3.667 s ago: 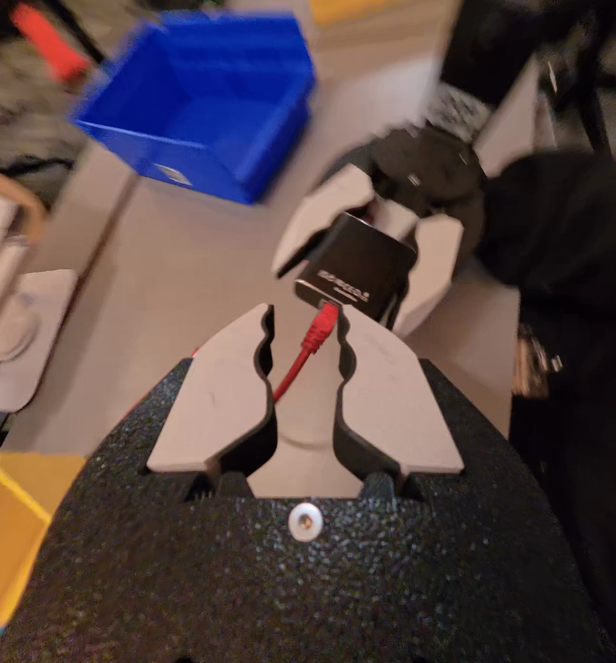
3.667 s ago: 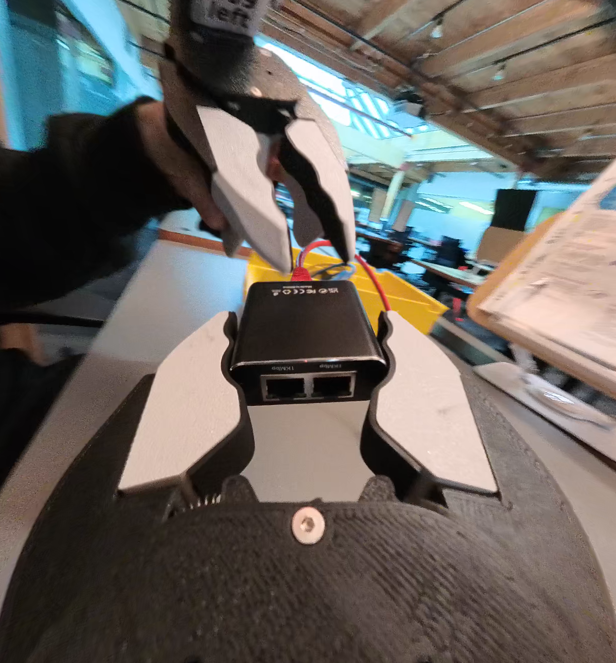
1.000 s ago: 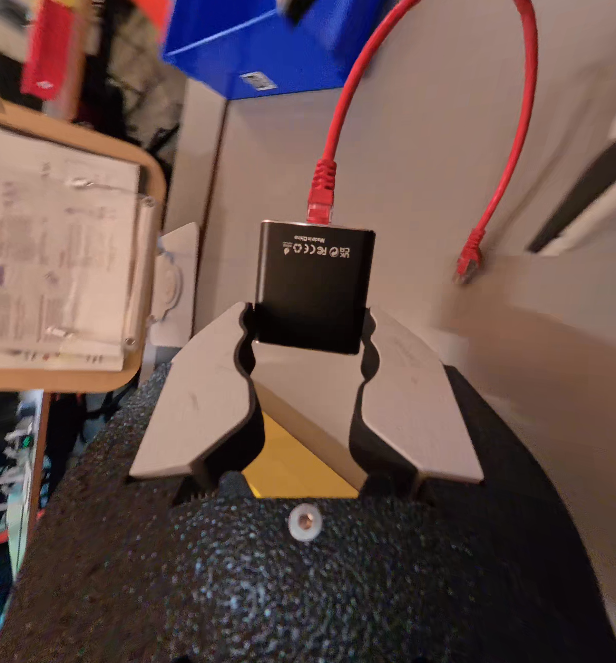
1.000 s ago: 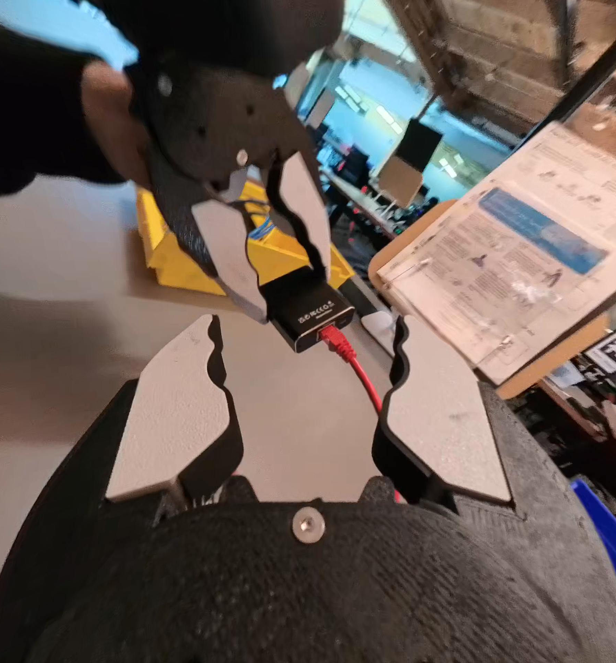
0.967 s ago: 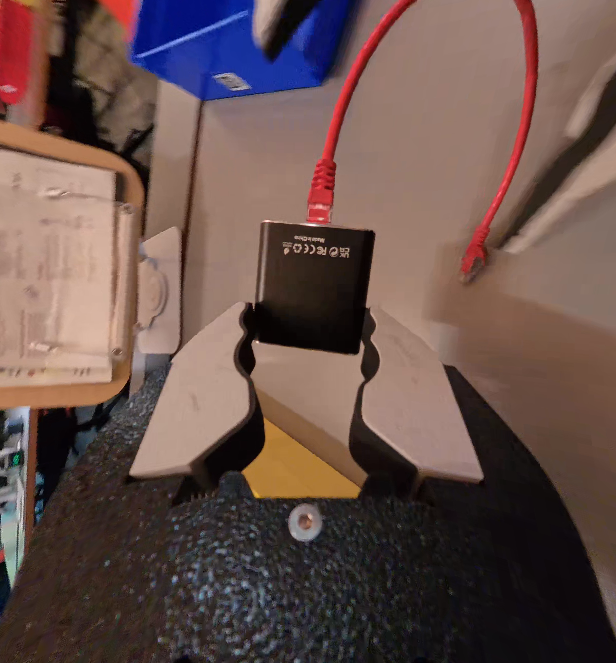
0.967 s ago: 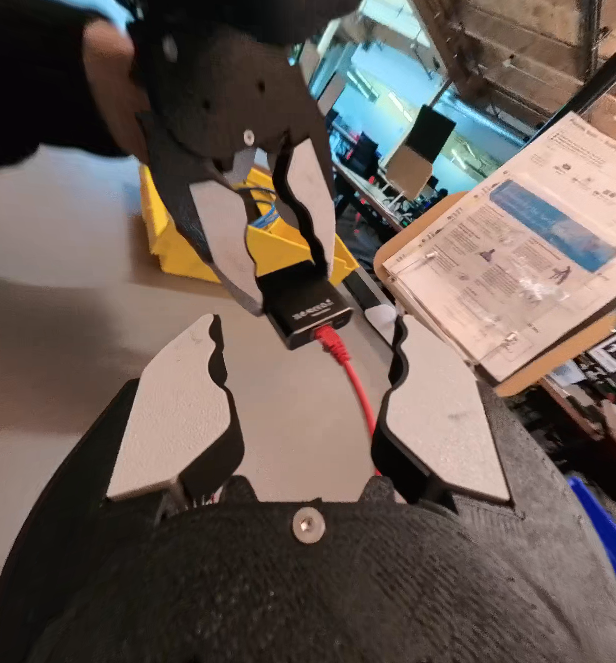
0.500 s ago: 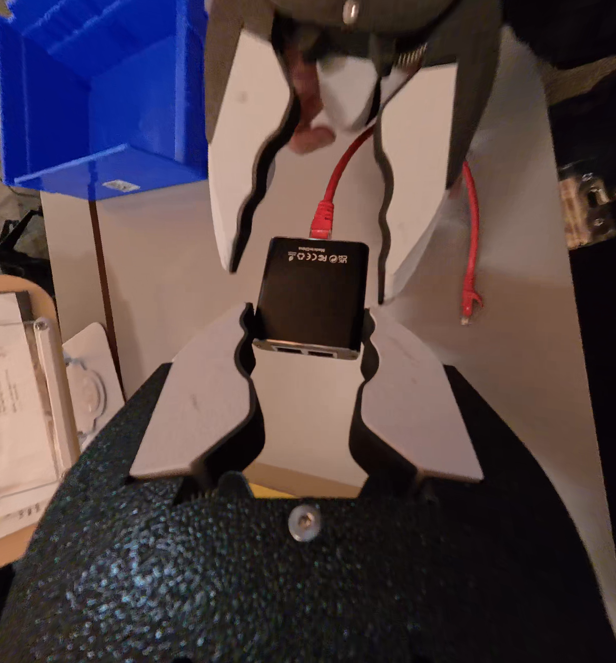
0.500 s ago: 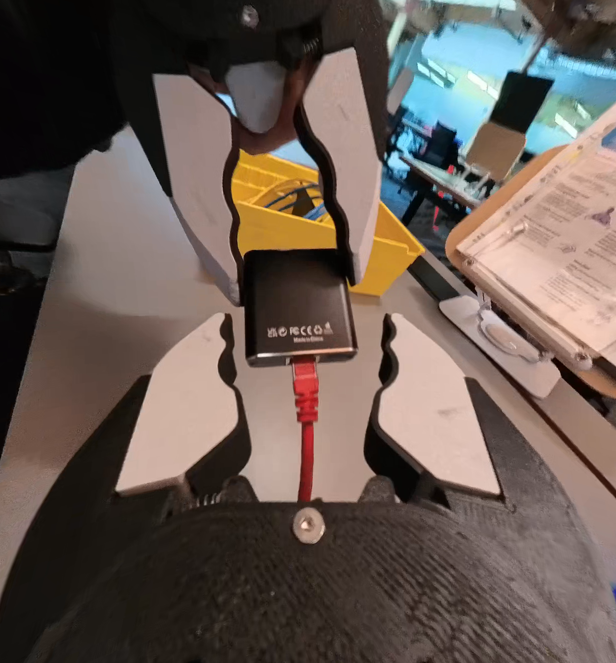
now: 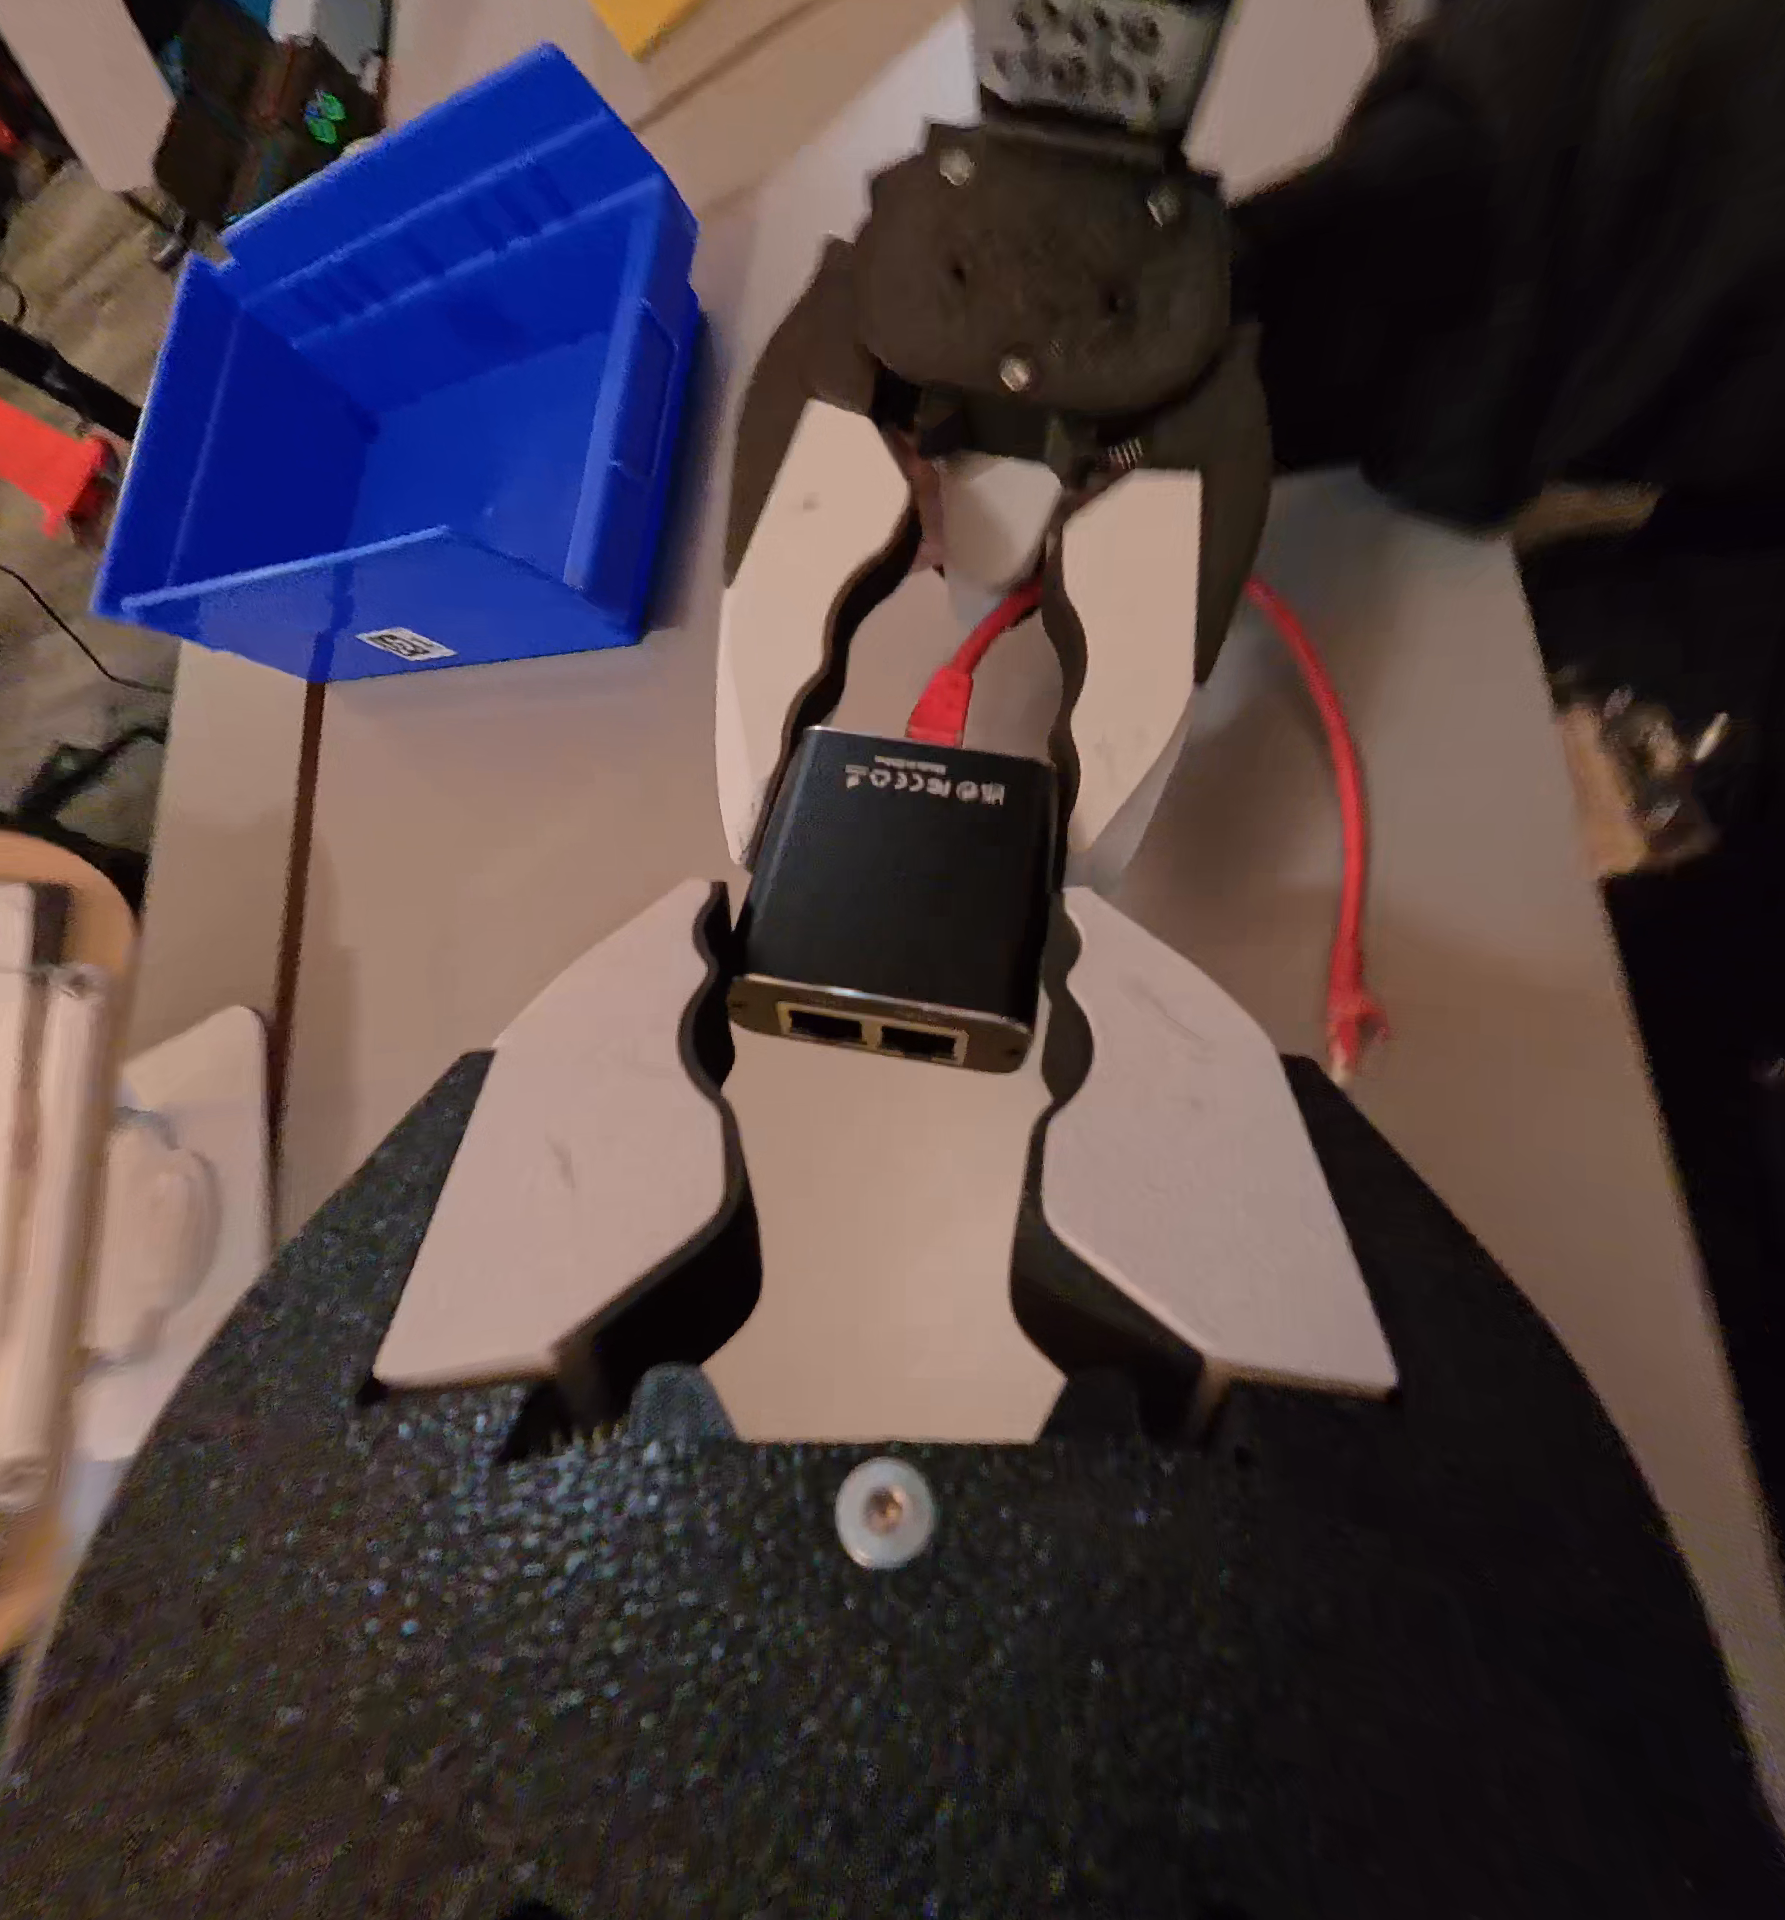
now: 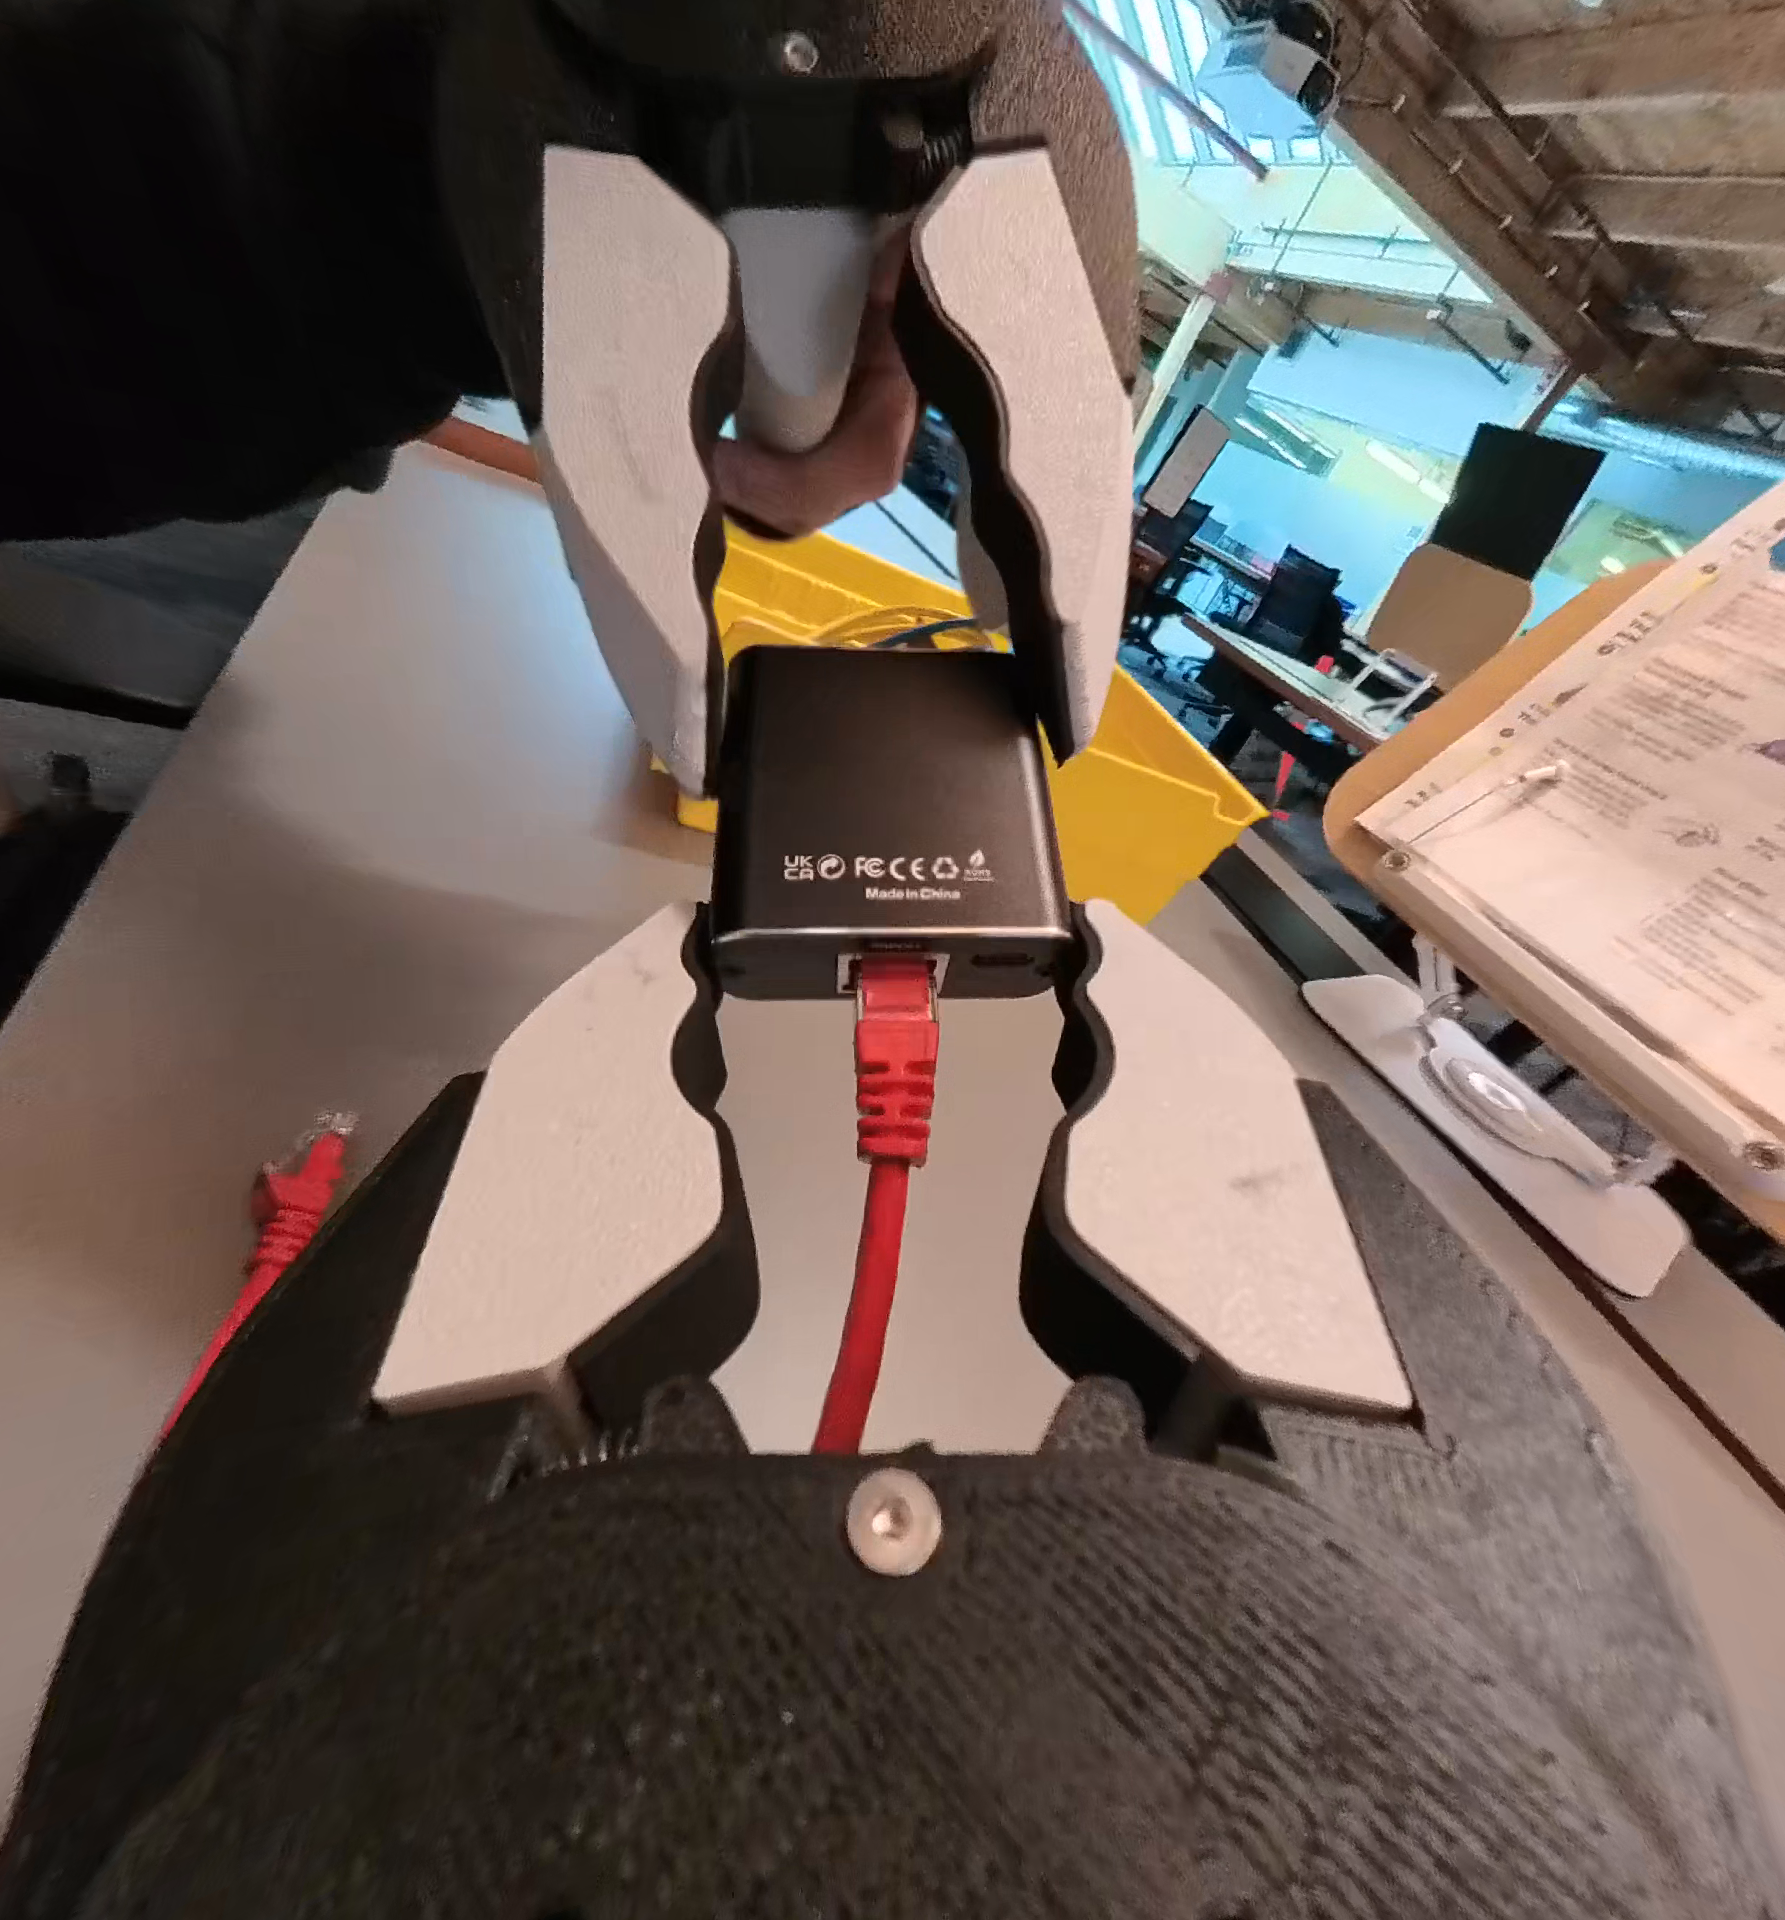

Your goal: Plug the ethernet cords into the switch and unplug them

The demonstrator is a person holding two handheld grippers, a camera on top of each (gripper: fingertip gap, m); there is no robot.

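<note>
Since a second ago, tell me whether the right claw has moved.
Yes. The right claw has advanced toward the yellow bin on the table; its tips now flank the near end of the switch.

left claw (image 9: 886,914) clamped, right claw (image 10: 888,914) facing it, fingers touching switch sides

Red cord (image 10: 893,1081) plugged into black switch (image 10: 883,821) — held aloft.

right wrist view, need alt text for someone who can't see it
A small black switch is held between two facing claws, with a red ethernet cord plugged into its near port and running back under the right claw. The left claw grips its far end; the cord's loose plug lies on the grey table, a yellow bin behind.
</note>
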